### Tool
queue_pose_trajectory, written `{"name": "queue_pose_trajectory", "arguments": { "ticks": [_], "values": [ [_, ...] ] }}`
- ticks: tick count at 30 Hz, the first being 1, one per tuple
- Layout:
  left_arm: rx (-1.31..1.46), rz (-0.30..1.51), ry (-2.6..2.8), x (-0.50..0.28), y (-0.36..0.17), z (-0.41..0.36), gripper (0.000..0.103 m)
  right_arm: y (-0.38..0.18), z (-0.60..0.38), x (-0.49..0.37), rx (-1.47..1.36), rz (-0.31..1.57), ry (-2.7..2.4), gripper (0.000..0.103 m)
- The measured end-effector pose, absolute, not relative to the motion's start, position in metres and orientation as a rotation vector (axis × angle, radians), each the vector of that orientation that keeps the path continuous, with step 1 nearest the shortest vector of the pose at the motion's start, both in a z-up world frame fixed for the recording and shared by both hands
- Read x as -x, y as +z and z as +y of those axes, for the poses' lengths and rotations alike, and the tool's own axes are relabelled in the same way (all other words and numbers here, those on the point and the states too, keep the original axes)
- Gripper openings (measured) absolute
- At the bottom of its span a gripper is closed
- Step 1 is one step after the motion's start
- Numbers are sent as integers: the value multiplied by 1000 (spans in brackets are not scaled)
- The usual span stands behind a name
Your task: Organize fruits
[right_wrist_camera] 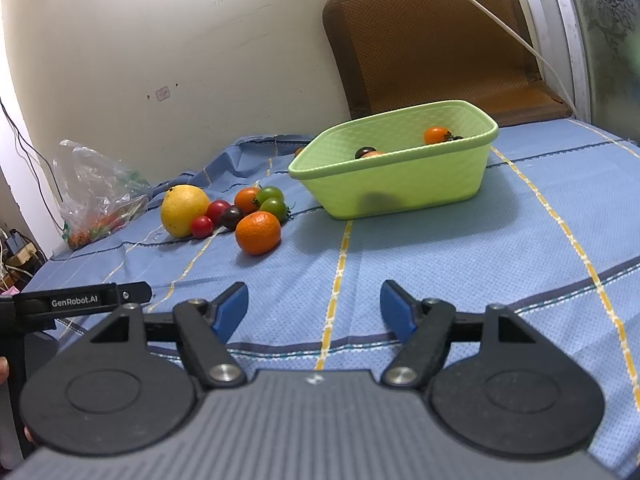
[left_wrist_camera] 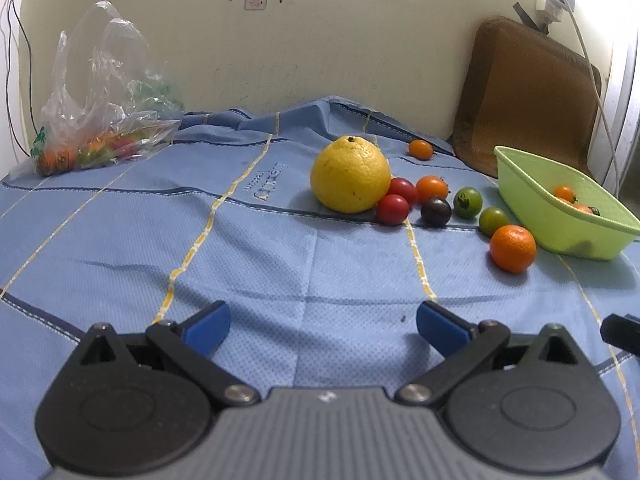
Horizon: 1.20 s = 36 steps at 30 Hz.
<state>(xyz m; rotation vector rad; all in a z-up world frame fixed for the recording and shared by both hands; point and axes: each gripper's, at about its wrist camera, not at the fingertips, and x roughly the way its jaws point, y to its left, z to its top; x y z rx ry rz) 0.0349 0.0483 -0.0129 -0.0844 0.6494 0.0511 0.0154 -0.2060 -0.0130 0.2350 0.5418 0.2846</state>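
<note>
Left wrist view: the left gripper (left_wrist_camera: 323,326) is seen low over the blue cloth (left_wrist_camera: 248,248), its blue-padded jaws spread wide with nothing between them.
Right wrist view: the right gripper (right_wrist_camera: 314,306) is held above the near part of the cloth, jaws parted broadly and empty; only bare cloth lies between the pads.
Carrier: a table covered by the blue cloth with yellow stripes; the cloth is bunched along the far edge, by the wall (left_wrist_camera: 320,40).
Basket: a light green basket (right_wrist_camera: 400,184) is placed toward the far right of the cloth, well beyond the right gripper; a few small tomatoes are seen inside, among them an orange one (right_wrist_camera: 436,135) and a dark one (right_wrist_camera: 365,152).
Fruit cluster: just left of the basket a yellow citrus (left_wrist_camera: 350,176) is set, with two red tomatoes (left_wrist_camera: 393,209) touching it; an orange tomato (left_wrist_camera: 431,188), a dark purple tomato (left_wrist_camera: 436,211) and two green tomatoes (left_wrist_camera: 468,202) are grouped beside these.
Mandarin: an orange mandarin (left_wrist_camera: 513,248) is lying at the near end of the cluster, just beside the basket.
Stray fruit: one small orange tomato (left_wrist_camera: 421,149) is set apart near the far edge.
Bag: a clear plastic bag (left_wrist_camera: 104,120) holding more fruit is at the far left corner.
Mat: a brown mat (left_wrist_camera: 524,96) is leaned against the wall behind the basket.
</note>
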Motion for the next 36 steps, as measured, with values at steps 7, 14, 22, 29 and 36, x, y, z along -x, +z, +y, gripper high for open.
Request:
{"name": "queue_pose_trajectory", "arguments": {
  "ticks": [7, 14, 22, 29, 36],
  "values": [
    [93, 649, 45, -35, -13, 50, 103, -13, -204, -18, -217, 545, 289, 77],
    [137, 628, 33, -31, -13, 56, 103, -13, -203, -19, -194, 546, 286, 77],
    [84, 649, 45, -33, -13, 49, 103, -14, -203, -19, -205, 546, 292, 77],
    [82, 648, 43, -32, -14, 49, 103, -13, -206, -18, -211, 547, 300, 77],
    [142, 633, 3, -31, -12, 59, 103, -12, -201, -17, -173, 542, 308, 76]
  ]
}}
